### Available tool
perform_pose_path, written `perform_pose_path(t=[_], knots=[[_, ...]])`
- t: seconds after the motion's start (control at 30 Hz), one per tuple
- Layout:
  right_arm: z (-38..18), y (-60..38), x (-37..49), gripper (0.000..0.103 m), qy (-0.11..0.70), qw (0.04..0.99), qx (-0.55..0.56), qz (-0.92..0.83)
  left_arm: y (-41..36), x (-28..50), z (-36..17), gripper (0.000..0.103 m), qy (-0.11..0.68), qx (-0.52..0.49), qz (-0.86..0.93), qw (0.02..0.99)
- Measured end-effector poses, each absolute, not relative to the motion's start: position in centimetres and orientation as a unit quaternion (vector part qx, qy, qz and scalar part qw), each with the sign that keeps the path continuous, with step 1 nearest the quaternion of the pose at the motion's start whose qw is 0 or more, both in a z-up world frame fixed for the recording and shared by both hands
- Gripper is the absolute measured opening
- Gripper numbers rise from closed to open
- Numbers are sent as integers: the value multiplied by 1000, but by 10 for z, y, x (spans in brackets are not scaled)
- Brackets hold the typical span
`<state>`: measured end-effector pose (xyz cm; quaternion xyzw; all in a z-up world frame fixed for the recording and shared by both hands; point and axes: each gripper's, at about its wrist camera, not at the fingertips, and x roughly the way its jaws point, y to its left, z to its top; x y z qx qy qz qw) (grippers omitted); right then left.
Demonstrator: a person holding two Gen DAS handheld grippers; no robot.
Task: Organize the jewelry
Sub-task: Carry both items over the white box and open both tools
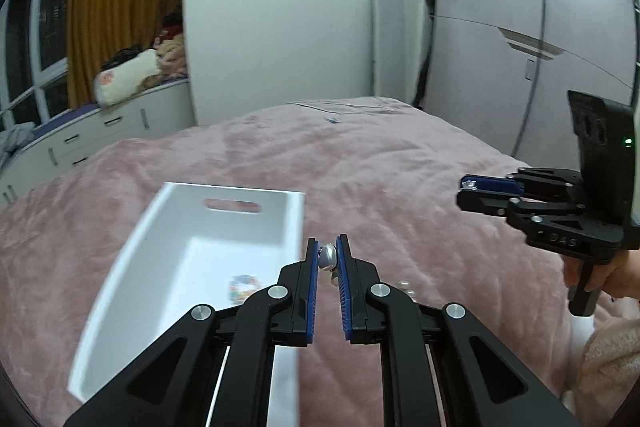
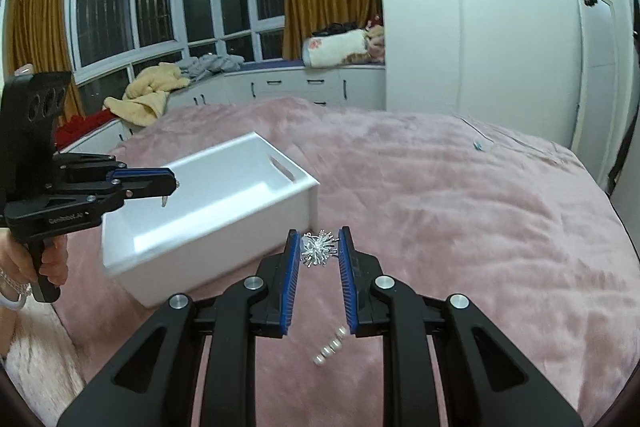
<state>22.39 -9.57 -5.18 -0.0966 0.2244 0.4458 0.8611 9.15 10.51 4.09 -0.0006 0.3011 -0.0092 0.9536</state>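
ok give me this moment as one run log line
left gripper: shut on silver bead piece | right gripper: shut on spiky silver piece | white box: on pink blanket | pearl strand: loose on blanket

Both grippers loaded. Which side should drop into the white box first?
Left, probably. The left gripper holds its silver bead piece by the white box's open top. The right gripper grips the spiky silver ornament outside the box's near corner, over the blanket.

Blanket [image 2: 440, 195] is appearing as soft, matt pink plush. Box [image 2: 224, 211] is showing smooth white plastic. Brooch [image 2: 318, 249] is glinting as shiny silver metal. Left gripper [image 1: 328, 255] is clamping a glossy metallic bead [image 1: 328, 255].
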Motion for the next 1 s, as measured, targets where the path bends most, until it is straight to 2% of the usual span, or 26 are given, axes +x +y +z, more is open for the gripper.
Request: perform_pose_path(t=[0.5, 1.0], knots=[[-32, 16, 212, 20, 229, 825, -110, 505, 186, 71, 36, 14, 318, -54, 71, 944], [-70, 107, 187, 20, 245, 782, -225, 526, 227, 78, 6, 15, 368, -74, 111, 920]])
